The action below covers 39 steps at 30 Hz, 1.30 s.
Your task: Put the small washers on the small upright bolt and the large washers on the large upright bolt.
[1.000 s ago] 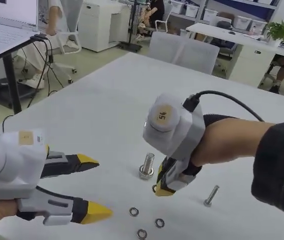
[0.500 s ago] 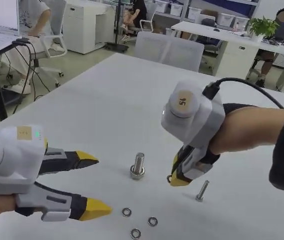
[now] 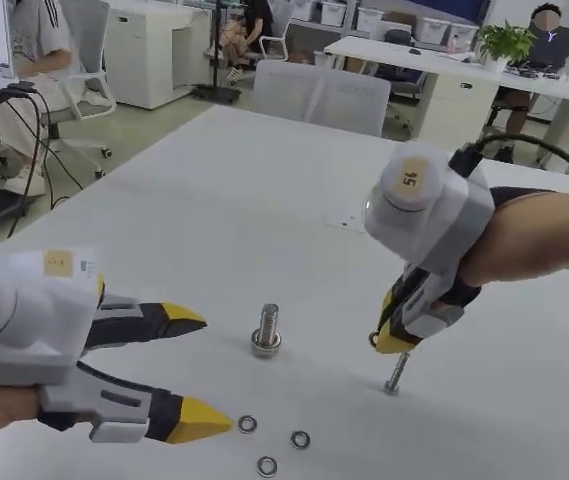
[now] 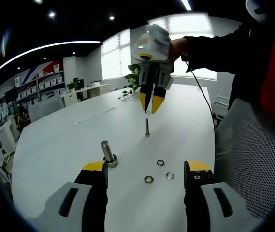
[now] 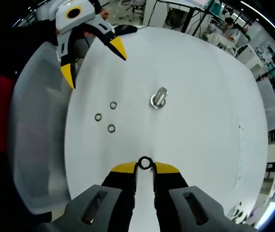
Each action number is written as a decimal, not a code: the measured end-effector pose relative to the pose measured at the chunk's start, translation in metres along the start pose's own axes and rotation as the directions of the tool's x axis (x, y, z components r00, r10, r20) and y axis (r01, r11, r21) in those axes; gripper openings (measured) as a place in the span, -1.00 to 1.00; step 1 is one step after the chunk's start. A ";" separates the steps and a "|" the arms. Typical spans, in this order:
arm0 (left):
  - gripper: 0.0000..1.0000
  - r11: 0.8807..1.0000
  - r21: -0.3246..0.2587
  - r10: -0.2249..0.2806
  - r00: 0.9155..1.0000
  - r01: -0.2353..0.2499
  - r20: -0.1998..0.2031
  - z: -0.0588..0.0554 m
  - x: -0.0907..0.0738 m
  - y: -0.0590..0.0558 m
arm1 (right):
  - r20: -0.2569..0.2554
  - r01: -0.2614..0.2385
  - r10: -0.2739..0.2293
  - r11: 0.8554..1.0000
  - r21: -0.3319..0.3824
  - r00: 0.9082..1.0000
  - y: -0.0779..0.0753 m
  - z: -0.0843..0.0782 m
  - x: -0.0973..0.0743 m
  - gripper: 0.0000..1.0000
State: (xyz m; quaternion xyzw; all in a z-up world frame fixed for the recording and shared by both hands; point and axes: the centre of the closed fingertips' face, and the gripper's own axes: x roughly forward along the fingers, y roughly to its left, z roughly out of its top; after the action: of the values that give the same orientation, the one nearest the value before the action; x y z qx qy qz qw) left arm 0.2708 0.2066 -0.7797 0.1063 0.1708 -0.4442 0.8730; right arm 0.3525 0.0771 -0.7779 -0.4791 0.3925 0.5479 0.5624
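White and matte, the broad table carries all the parts near its near edge, in front of the person. The right hand-held gripper points steeply down with its yellow-tipped jaws pressed onto a small steel ring washer, pinched right at the tips. It hangs just above the top of the slim silver upright bolt, which stands on the table towards the right edge; whether the ring touches the bolt cannot be told. In the left gripper view that same bolt stands directly under the yellow tips of the right hand-held gripper. The thick silver threaded bolt stands upright on its wide base, left of the slim one and well apart from it. Three loose small steel washers lie flat in a close cluster between the thick bolt and the near edge, none touching another. The left hand-held gripper hovers low beside them towards the left edge, jaws spread wide and holding nothing.
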 end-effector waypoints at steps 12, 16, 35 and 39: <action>0.28 0.997 -0.005 -0.076 0.997 0.076 0.007 0.010 0.015 -0.007 | -0.020 0.016 -0.015 0.999 0.048 1.000 -0.010 -0.025 -0.007 -0.72; 0.29 0.996 -0.009 -0.092 0.996 0.092 -0.001 0.007 0.020 -0.007 | -0.024 0.016 -0.014 0.998 0.057 1.000 -0.013 -0.029 -0.007 -0.72; 0.51 0.989 -0.067 -0.136 0.991 0.134 -0.021 0.000 0.032 -0.020 | -0.035 -0.011 0.014 0.998 0.064 0.999 -0.014 -0.034 0.005 -0.72; 0.65 0.984 -0.110 -0.146 0.989 0.143 -0.024 -0.001 0.032 -0.022 | -0.040 -0.017 0.019 0.998 0.060 0.999 -0.014 -0.033 0.009 -0.72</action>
State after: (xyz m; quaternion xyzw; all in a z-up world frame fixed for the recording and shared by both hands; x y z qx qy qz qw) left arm 0.2703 0.1702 -0.7941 0.0533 0.2157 -0.4949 0.8401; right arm 0.3698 0.0485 -0.7925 -0.4696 0.4241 0.5313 0.5633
